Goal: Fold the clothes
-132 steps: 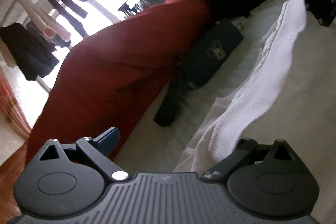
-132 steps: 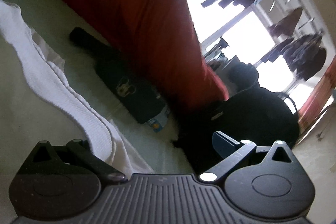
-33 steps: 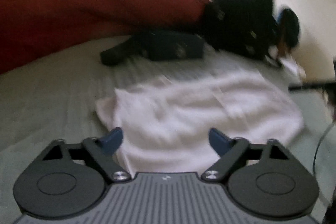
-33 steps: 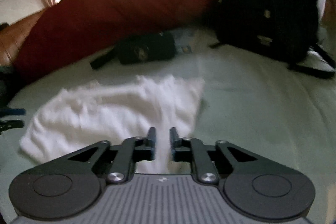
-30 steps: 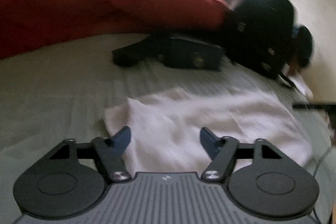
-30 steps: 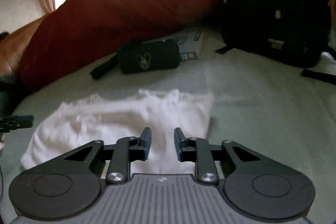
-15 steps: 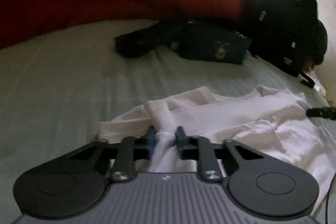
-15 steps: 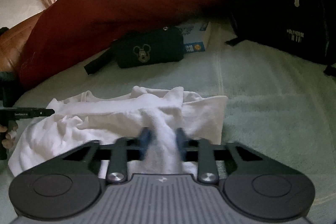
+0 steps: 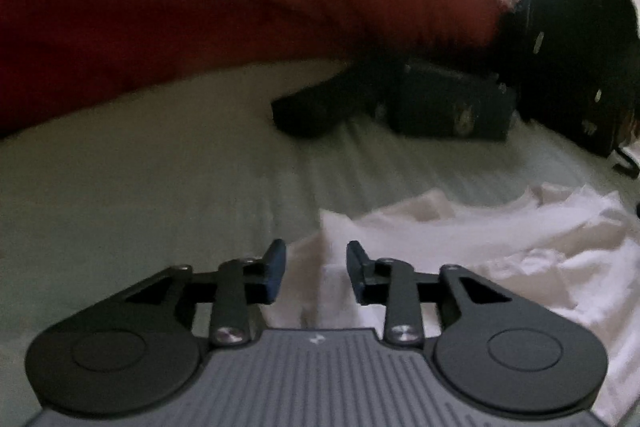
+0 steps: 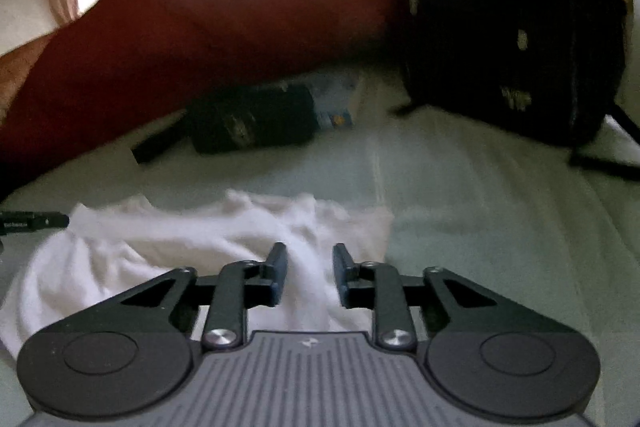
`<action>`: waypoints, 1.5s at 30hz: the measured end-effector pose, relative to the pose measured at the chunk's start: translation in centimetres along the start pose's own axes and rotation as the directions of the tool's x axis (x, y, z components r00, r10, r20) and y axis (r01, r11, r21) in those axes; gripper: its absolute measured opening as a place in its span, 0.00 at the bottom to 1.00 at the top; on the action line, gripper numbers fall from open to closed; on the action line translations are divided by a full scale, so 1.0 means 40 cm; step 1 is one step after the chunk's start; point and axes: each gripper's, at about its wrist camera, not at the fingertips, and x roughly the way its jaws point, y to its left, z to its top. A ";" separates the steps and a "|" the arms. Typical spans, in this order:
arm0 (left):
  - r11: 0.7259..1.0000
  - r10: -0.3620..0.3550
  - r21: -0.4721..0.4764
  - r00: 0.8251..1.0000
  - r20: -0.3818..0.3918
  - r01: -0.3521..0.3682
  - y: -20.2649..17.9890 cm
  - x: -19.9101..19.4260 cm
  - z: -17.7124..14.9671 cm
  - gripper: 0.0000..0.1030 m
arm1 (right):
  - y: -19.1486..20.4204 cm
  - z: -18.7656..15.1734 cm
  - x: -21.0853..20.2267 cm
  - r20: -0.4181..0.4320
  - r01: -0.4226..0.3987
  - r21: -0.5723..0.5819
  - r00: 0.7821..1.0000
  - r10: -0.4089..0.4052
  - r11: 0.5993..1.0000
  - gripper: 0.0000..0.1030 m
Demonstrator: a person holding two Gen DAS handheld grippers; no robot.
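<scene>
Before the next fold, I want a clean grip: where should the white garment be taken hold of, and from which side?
Probably at its near edge. The white garment lies crumpled on the bed, its hem bunched by the open right gripper and left gripper. Come in low from the near side, one gripper per corner.

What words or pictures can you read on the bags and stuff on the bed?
Nothing reads clearly; the pictures are blurred.
Big black fabric backpack: pale print low on its front, too blurred to read.
Small dark zip pouch: a faint emblem, not letters I can make out.
Blue-and-white printed card box: a yellow mark, unreadable.
Thin black bar at the left edge: tiny white lettering, too small to read.
</scene>
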 end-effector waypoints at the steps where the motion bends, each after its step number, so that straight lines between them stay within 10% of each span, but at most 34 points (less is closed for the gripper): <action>1: 1.000 -0.026 0.007 1.000 0.008 0.026 -0.005 -0.013 0.002 0.38 | 0.007 0.015 0.009 0.002 -0.007 -0.005 1.000 0.007 1.000 0.49; 7: 0.963 -0.227 0.132 0.972 -0.064 0.233 -0.117 -0.024 -0.026 0.45 | 0.038 0.054 0.163 -0.110 0.014 -0.010 0.994 -0.015 1.000 0.49; 11: 0.956 -0.205 0.182 0.969 -0.139 0.229 -0.148 0.009 -0.080 0.51 | 0.048 0.050 0.154 -0.073 0.064 -0.055 0.995 -0.068 0.996 0.18; 14: 0.958 -0.180 0.206 0.977 -0.113 0.200 -0.141 0.011 -0.090 0.54 | 0.056 0.048 0.148 -0.043 0.103 -0.088 0.993 -0.107 0.991 0.13; 29: 0.954 -0.111 0.272 0.991 -0.078 0.128 -0.160 -0.077 -0.067 0.57 | 0.165 0.042 0.010 -0.096 0.152 -0.241 0.979 -0.180 0.959 0.44; 45: 0.952 -0.067 0.287 0.990 -0.126 0.101 -0.152 -0.100 -0.153 0.57 | 0.237 -0.040 -0.037 -0.170 0.058 -0.281 0.979 -0.109 0.958 0.49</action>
